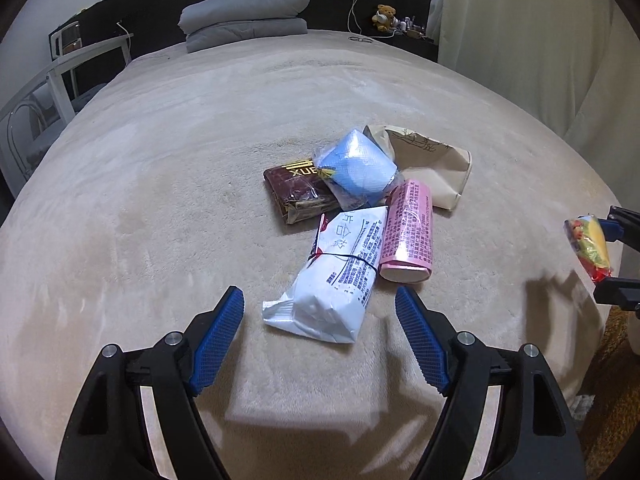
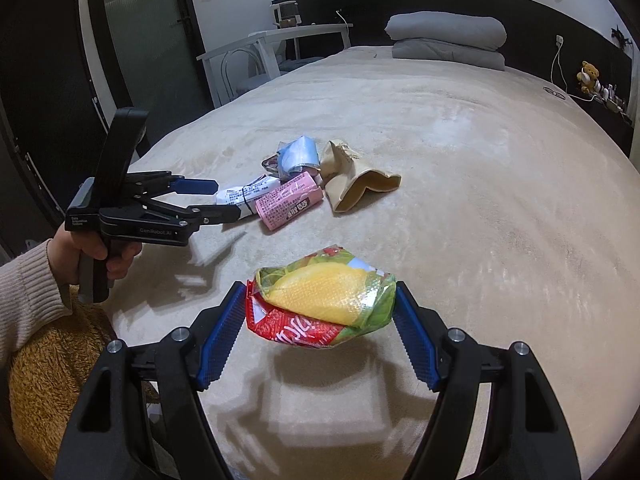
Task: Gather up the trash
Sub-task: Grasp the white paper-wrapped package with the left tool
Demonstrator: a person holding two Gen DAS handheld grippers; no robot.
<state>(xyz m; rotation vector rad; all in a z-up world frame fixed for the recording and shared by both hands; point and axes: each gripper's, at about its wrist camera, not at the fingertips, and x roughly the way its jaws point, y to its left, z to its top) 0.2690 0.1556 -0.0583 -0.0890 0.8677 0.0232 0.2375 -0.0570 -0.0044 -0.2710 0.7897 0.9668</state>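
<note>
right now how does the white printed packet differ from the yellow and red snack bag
The white printed plastic packet lies on the beige bed cover; the yellow, green and red snack bag is lifted clear of it, clamped in the right hand-held gripper. The white packet is long with a dark band around its middle; the snack bag is crumpled and unbanded. The white packet sits untouched between the left hand-held gripper's open fingers. Both are soft plastic wrappers.
</note>
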